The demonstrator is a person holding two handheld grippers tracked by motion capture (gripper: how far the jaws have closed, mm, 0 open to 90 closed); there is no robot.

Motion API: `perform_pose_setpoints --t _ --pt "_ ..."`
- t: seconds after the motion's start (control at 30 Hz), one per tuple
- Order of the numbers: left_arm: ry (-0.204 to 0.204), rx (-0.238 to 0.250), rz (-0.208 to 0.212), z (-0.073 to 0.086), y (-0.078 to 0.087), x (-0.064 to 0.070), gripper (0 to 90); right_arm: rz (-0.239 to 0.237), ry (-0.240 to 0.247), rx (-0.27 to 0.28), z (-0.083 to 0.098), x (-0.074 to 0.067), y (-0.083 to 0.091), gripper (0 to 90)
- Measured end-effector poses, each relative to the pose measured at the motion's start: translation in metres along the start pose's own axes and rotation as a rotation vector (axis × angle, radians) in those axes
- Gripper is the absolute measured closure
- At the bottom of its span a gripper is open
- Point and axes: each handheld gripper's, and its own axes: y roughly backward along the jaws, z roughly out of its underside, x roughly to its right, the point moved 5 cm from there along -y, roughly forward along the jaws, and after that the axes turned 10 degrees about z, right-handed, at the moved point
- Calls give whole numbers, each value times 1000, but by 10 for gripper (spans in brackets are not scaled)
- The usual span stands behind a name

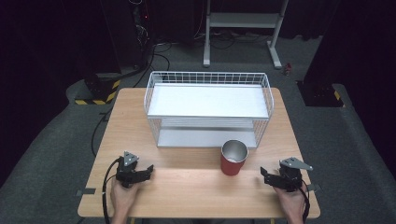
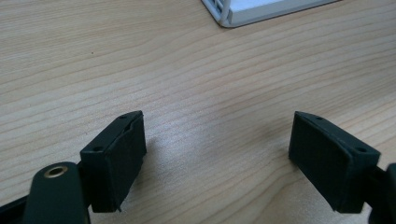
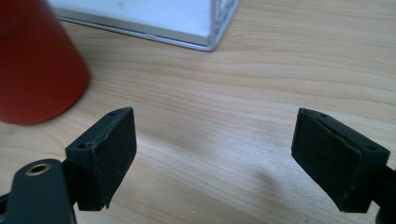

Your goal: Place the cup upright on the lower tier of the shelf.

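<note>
Wooden table (image 1: pixel 196 186) bears wire basket (image 1: pixel 208 109), red cup (image 1: pixel 233 157) between two wide, empty claws (image 1: pixel 148 170) (image 1: pixel 264 176).

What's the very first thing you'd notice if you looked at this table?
The red cup with its shiny silver inside stands out first, upright near the middle of the wooden table. Right behind it sits a big white wire rack with two shelves. At the near edge, the left gripper and right gripper rest in a person's hands, both with jaws open and nothing between them.
</note>
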Motion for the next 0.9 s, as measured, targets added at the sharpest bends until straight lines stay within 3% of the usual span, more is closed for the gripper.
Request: perform_pose_setpoints --t 0.9 --pt "-1 0 -1 0 0 0 192 -172 67 93 12 -58 32 98"
